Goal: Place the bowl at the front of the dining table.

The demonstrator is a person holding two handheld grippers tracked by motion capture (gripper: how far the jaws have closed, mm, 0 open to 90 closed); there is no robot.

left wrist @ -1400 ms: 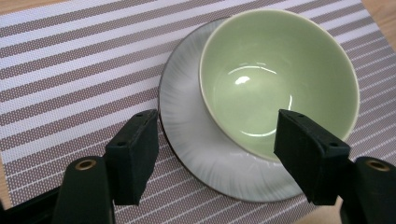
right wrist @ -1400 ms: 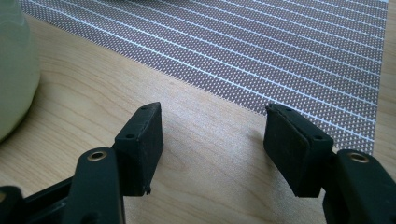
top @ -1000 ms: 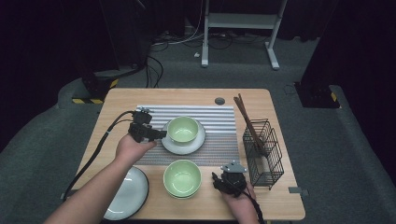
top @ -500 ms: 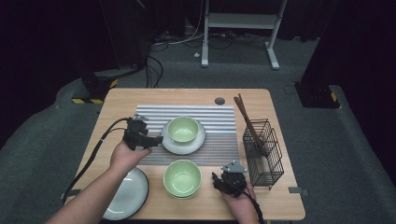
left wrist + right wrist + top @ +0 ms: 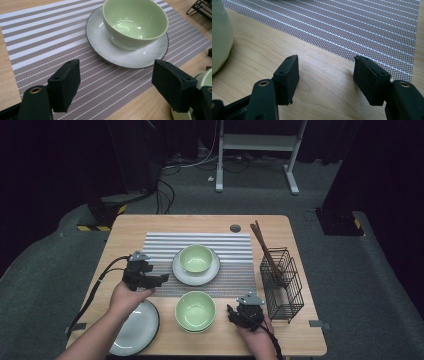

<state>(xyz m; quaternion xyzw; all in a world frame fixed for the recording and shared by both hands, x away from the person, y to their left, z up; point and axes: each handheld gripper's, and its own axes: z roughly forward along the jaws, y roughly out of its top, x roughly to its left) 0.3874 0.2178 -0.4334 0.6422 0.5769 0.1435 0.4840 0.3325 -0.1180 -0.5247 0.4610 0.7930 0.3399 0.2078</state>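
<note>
Bowl on plate just ahead of open, empty left tongs.

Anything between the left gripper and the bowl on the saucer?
Nothing visible. The left gripper has open, empty jaws, with bare striped placemat between it and the saucer holding the green bowl.
</note>
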